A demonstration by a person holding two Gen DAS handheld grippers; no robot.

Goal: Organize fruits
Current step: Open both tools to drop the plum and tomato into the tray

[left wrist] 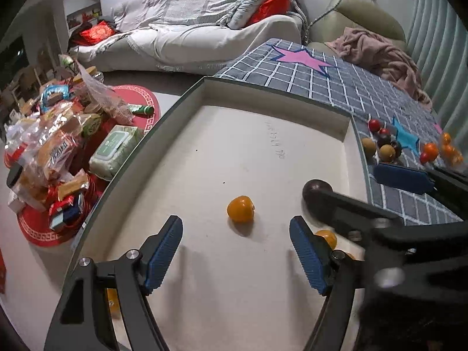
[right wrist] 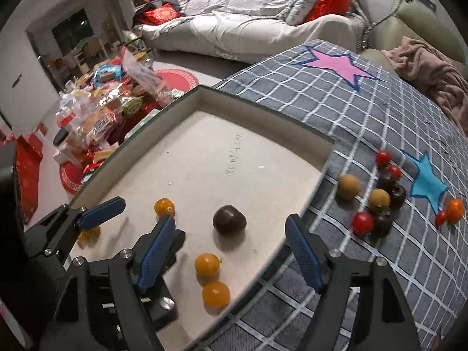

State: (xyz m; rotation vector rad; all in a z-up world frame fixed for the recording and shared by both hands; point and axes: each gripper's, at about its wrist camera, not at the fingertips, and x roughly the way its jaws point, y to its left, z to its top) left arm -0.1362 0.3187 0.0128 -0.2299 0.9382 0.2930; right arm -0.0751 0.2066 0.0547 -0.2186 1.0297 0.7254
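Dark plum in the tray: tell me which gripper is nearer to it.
Right. The dark plum lies just ahead of the open right gripper, between its fingers' line. The left gripper, also open, sits farther to the plum's left, facing an orange fruit.

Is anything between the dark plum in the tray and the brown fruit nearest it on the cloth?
Only the tray's right wall and bare checked cloth separate the dark plum from the brown fruit, seen in the right wrist view.
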